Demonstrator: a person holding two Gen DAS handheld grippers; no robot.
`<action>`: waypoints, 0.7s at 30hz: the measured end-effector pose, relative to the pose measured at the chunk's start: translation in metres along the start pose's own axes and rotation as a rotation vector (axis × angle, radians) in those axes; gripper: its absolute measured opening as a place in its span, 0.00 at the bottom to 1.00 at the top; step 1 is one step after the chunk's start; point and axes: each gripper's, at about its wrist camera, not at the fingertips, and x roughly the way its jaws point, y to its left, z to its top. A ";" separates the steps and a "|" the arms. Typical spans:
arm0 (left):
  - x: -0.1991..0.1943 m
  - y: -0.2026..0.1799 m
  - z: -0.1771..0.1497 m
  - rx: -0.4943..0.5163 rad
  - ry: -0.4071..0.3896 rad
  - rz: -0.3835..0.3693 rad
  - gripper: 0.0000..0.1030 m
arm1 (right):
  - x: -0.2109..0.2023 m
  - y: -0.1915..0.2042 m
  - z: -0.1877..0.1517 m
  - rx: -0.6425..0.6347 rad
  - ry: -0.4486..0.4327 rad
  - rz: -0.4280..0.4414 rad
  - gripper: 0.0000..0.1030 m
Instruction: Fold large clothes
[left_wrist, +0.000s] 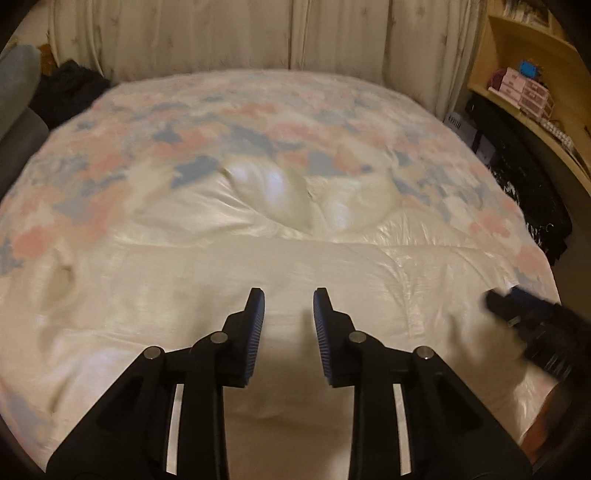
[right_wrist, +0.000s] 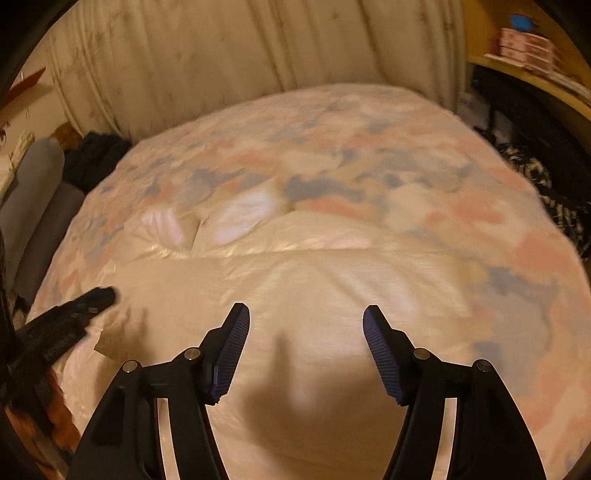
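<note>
One bed, two grippers.
One glossy cream garment (left_wrist: 229, 295) on one pink-and-blue patterned bedspread (left_wrist: 258, 122); two black blue-padded grippers (left_wrist: 289, 306) (right_wrist: 306, 332).

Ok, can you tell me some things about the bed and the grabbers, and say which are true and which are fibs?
1. The left gripper holds nothing. True.
2. The right gripper is clamped on a shirt. False: its jaws stand apart, empty.
3. A shiny cream garment lies on the flowered bedspread. True.
4. Curtains hang behind the bed. True.
5. The bedspread is plain green. False: it has pink and blue patches.
</note>
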 end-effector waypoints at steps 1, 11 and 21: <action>0.012 -0.005 -0.002 -0.009 0.020 0.008 0.24 | 0.011 0.013 0.002 0.006 0.025 0.005 0.64; 0.064 0.002 -0.011 0.067 0.058 0.111 0.23 | 0.068 -0.091 -0.007 0.137 0.051 -0.221 0.62; -0.002 0.009 -0.025 0.053 0.025 0.064 0.23 | -0.016 -0.125 -0.034 0.242 -0.015 -0.113 0.60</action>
